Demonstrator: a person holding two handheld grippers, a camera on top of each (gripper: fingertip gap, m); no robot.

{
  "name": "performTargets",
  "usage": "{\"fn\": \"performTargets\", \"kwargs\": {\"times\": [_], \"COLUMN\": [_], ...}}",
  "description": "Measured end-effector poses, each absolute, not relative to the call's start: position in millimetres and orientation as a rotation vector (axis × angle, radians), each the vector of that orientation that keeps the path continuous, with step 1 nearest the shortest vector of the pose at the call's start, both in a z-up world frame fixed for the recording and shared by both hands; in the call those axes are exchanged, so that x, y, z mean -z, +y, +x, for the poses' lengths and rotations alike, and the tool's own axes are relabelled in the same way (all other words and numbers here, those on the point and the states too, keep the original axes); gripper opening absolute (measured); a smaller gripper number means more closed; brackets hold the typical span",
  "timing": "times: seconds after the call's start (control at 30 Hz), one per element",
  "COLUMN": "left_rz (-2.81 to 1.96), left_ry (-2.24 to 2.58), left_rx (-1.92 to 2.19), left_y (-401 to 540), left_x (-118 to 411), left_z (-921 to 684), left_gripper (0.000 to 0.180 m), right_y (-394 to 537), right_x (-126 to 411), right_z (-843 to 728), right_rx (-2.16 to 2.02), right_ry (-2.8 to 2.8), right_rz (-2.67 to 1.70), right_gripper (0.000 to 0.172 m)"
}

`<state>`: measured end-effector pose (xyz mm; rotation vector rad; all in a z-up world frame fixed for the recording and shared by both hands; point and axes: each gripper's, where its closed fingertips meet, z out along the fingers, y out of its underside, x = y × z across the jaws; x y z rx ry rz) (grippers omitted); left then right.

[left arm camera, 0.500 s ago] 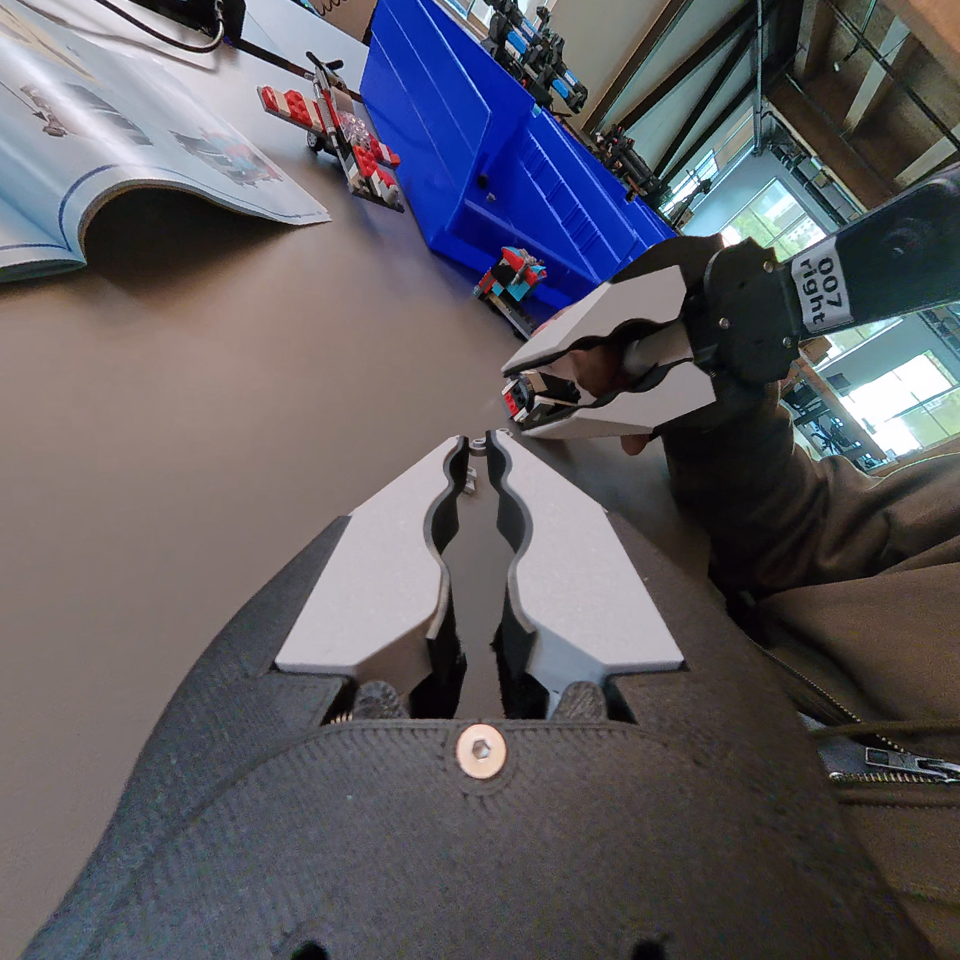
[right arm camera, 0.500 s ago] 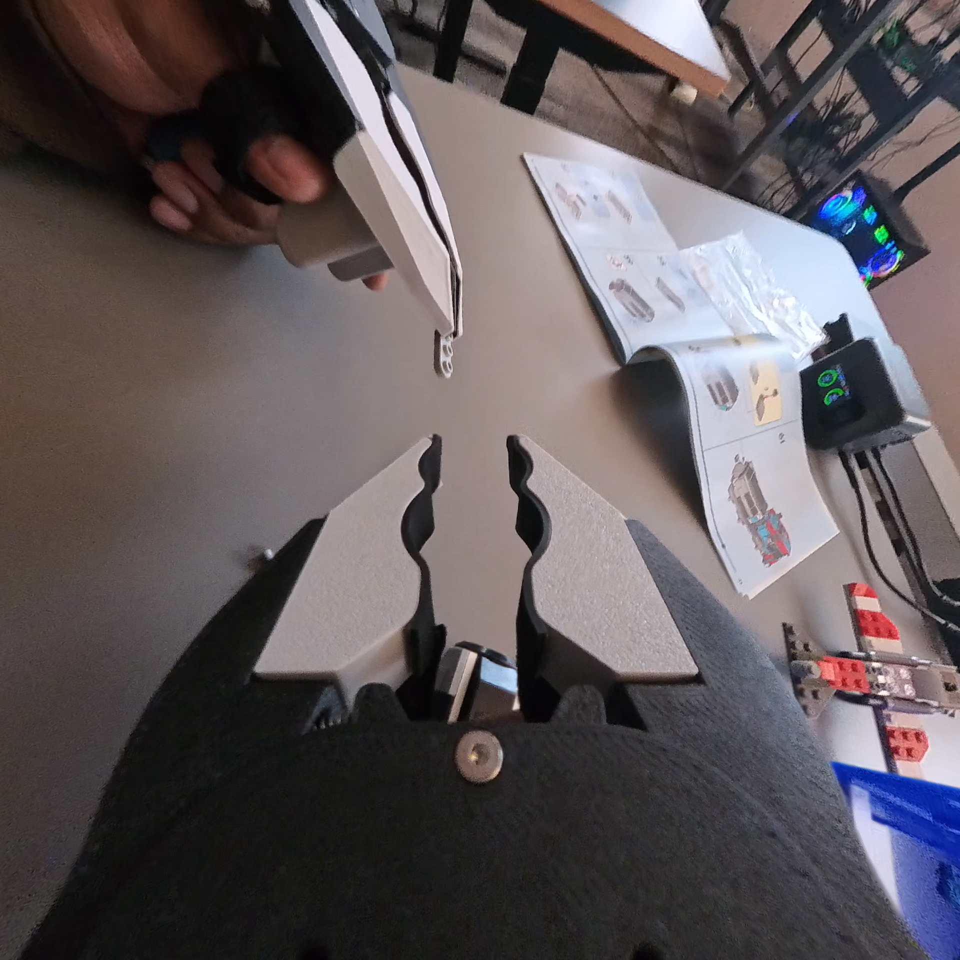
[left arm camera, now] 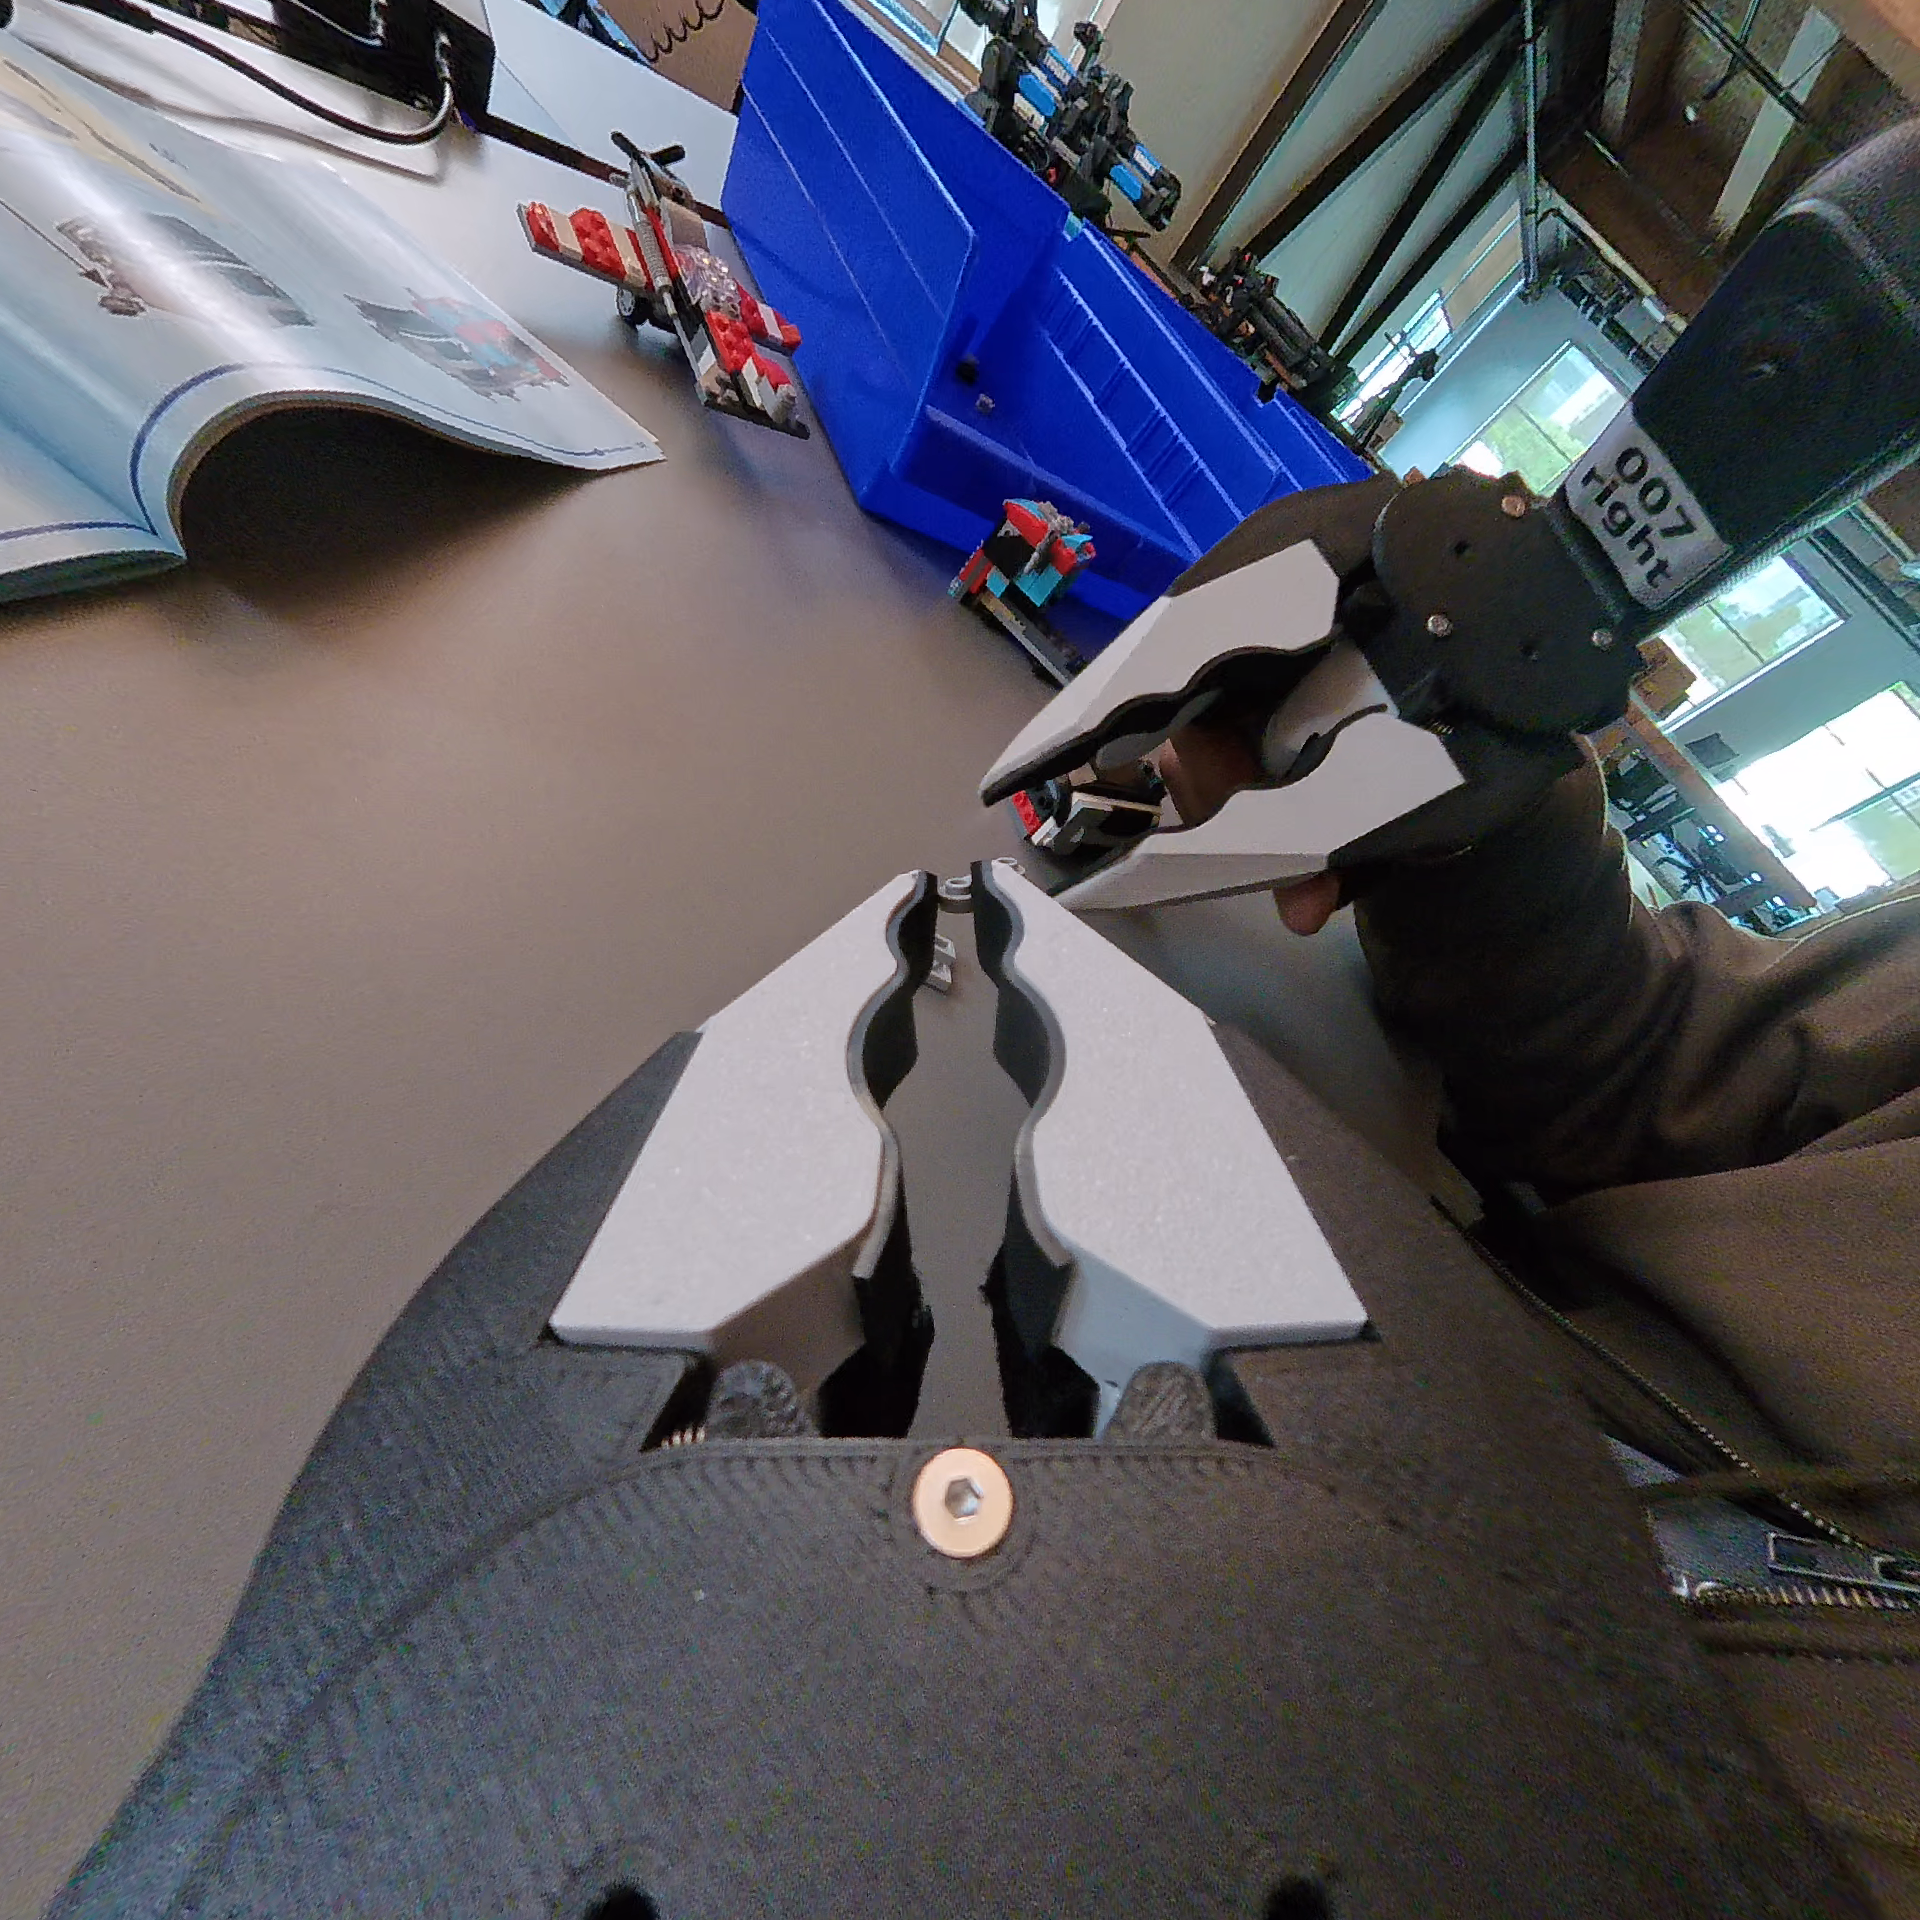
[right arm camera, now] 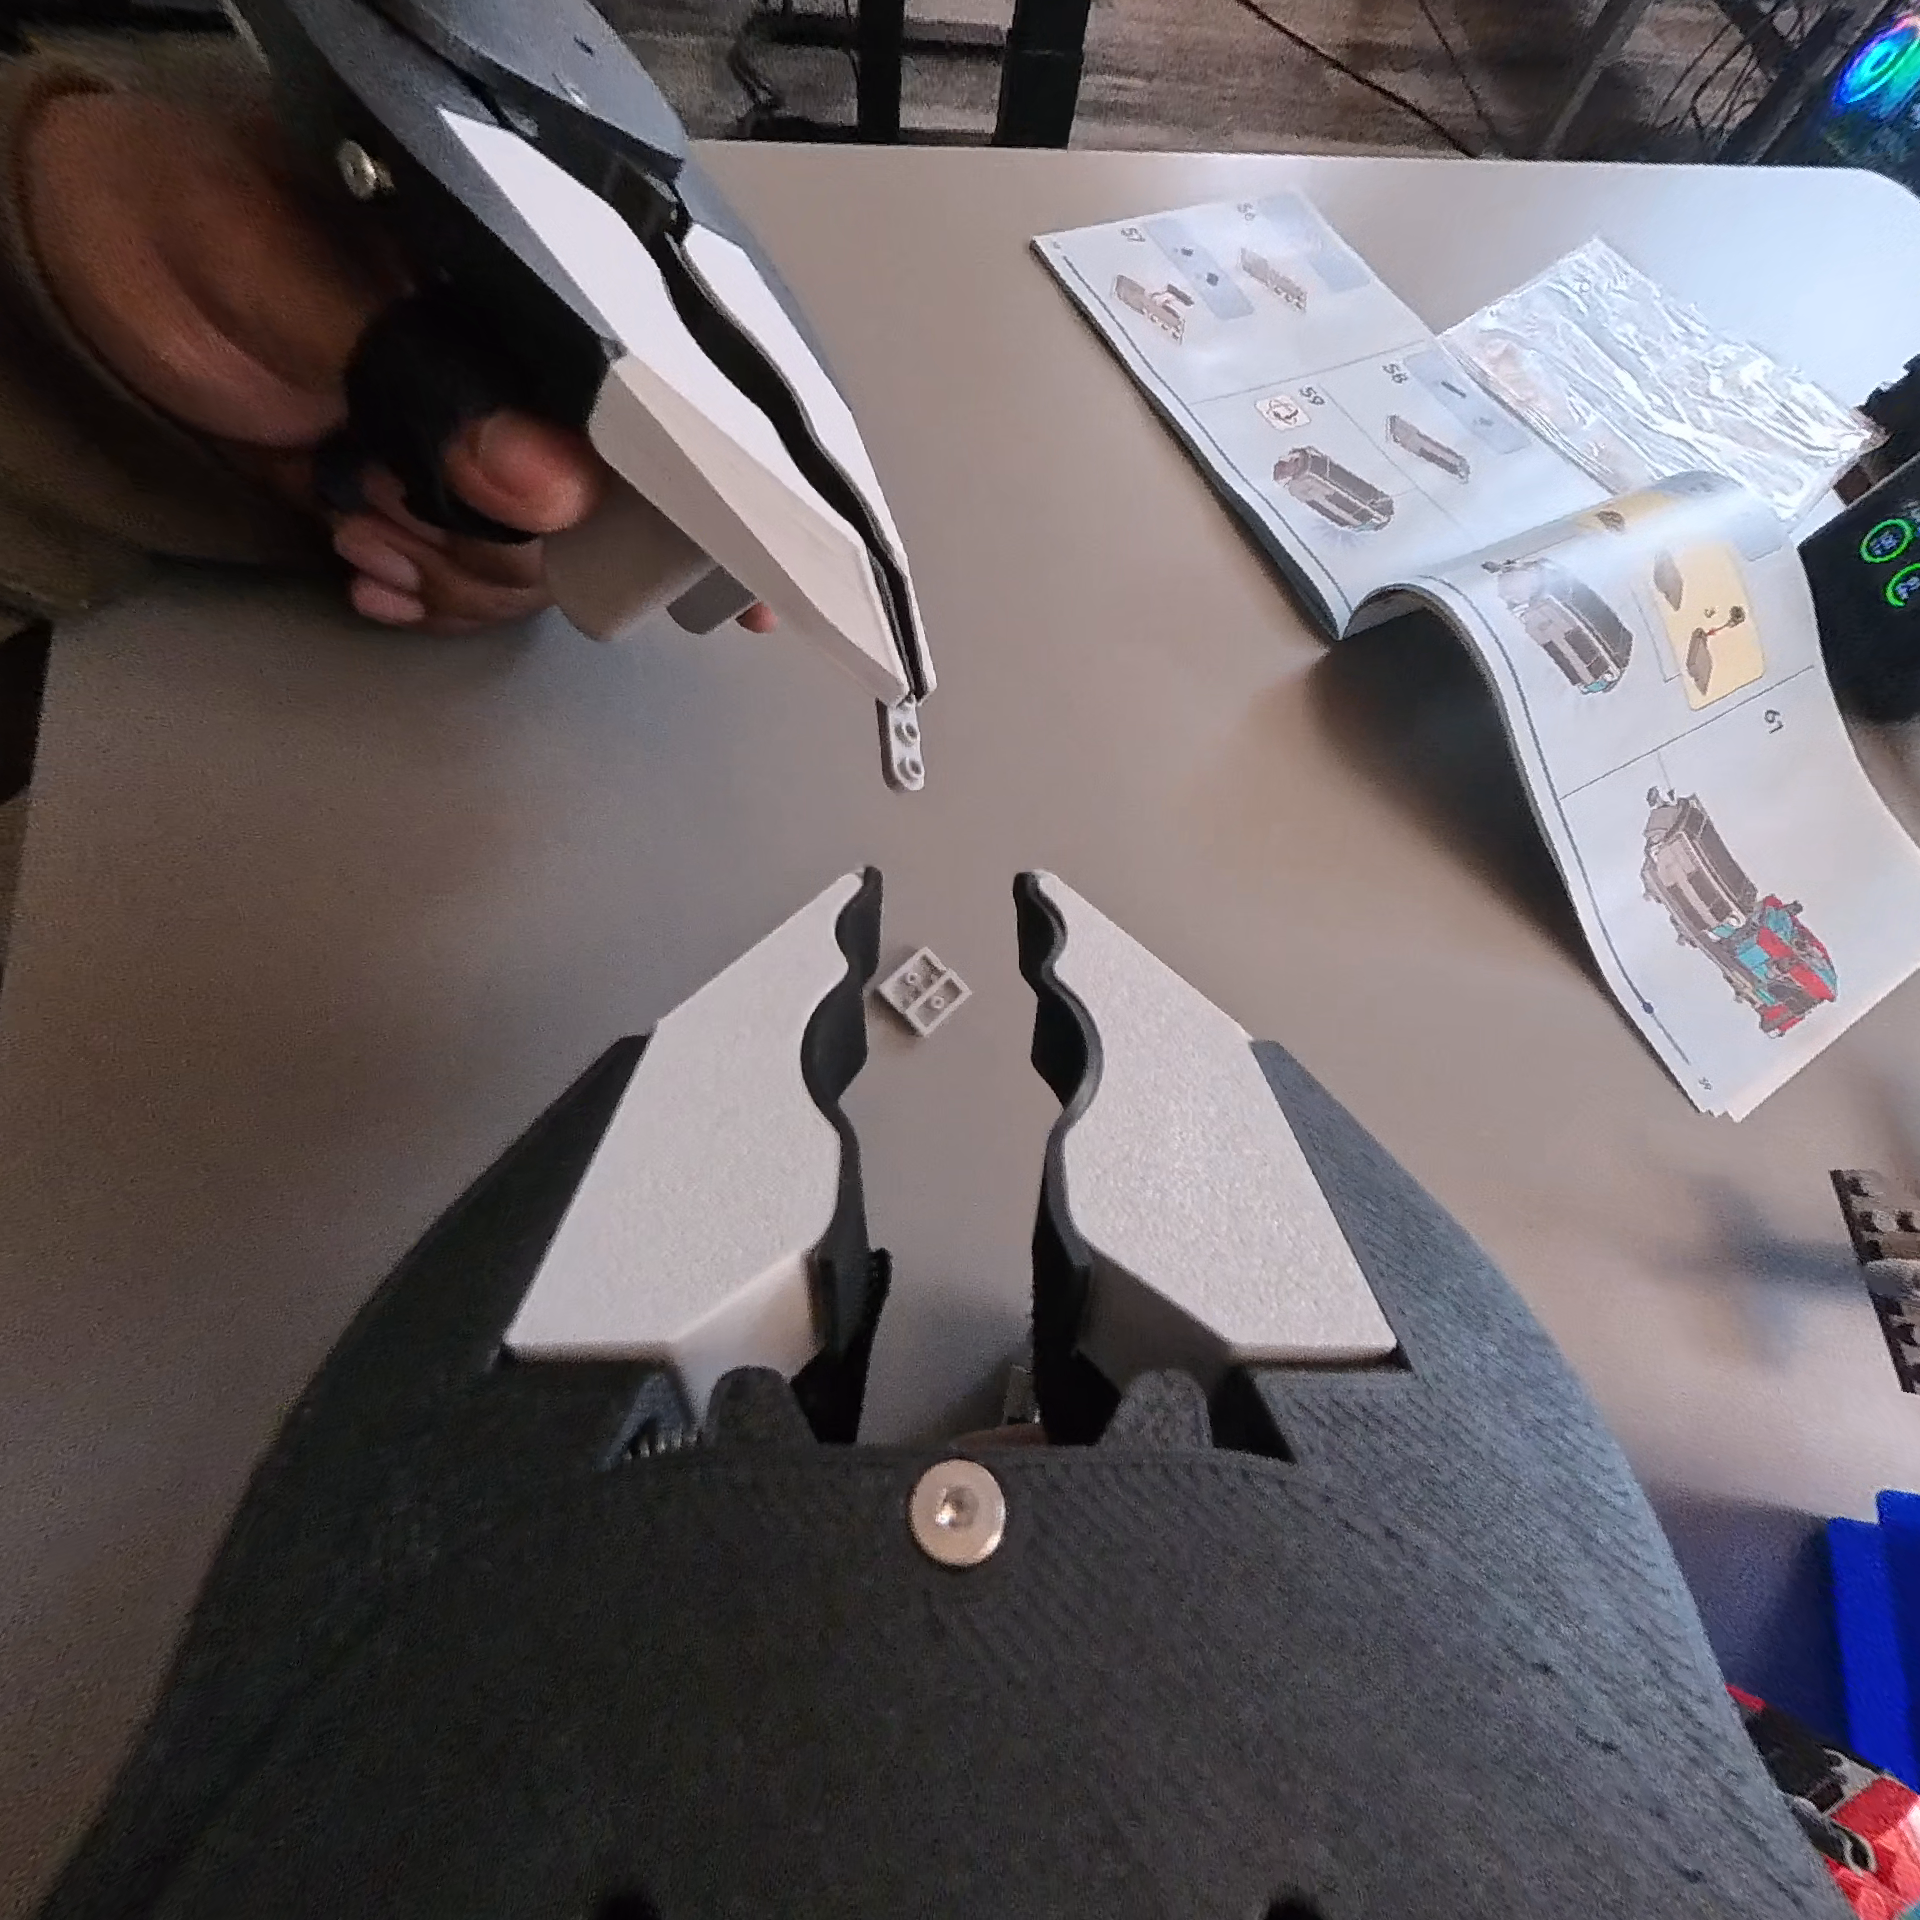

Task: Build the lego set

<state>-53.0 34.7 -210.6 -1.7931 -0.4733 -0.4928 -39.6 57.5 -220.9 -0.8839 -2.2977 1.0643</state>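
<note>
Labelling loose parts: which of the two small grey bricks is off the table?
The narrow grey plate, pinched at the left gripper tips. The square grey plate lies on the table between the right gripper's open fingers.

My left gripper (right arm camera: 906,694) nearly closed, fingertips pinching; my right gripper (right arm camera: 948,883) apart, tips angled down; hands gripping handles.

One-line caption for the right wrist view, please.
Right tool open over a small grey plate on the table; left tool grips a grey strip.
</note>
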Motion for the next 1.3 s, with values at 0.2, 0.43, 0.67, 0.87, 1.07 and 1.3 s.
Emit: {"fn": "performTargets", "kwargs": {"times": [0.2, 0.43, 0.67, 0.87, 1.07, 1.3], "left_rz": [-1.788, -1.780, -1.710, -1.651, -1.633, -1.637], "left_ry": [-0.469, -0.462, -0.380, -0.323, -0.276, -0.215], "left_rx": [0.488, 0.481, 0.518, 0.525, 0.504, 0.471], "left_y": [34.2, 33.6, 33.5, 32.1, 31.5, 32.7], "left_x": [209.8, 208.2, 194.4, 183.3, 178.1, 175.3], "left_z": [-52.8, -52.3, -42.6, -37.1, -32.4, -25.5], "left_gripper": [0.008, 0.007, 0.007, 0.007, 0.007, 0.007], "right_y": [59.6, 60.8, 51.5, 37.9, 29.1, 29.5], "right_x": [222.8, 222.6, 210.9, 200.7, 183.6, 183.7], "right_z": [-41.5, -43.4, -41.1, -34.4, -27.2, -26.4], "right_rx": [-1.020, -1.004, -1.059, -1.186, -1.373, -1.408], "right_ry": [-2.290, -2.275, -2.238, -2.235, -2.214, -2.220], "right_rz": [-0.879, -0.846, -0.758, -0.734, -0.755, -0.789], "right_gripper": [0.028, 0.028, 0.027, 0.027, 0.025, 0.014]}}
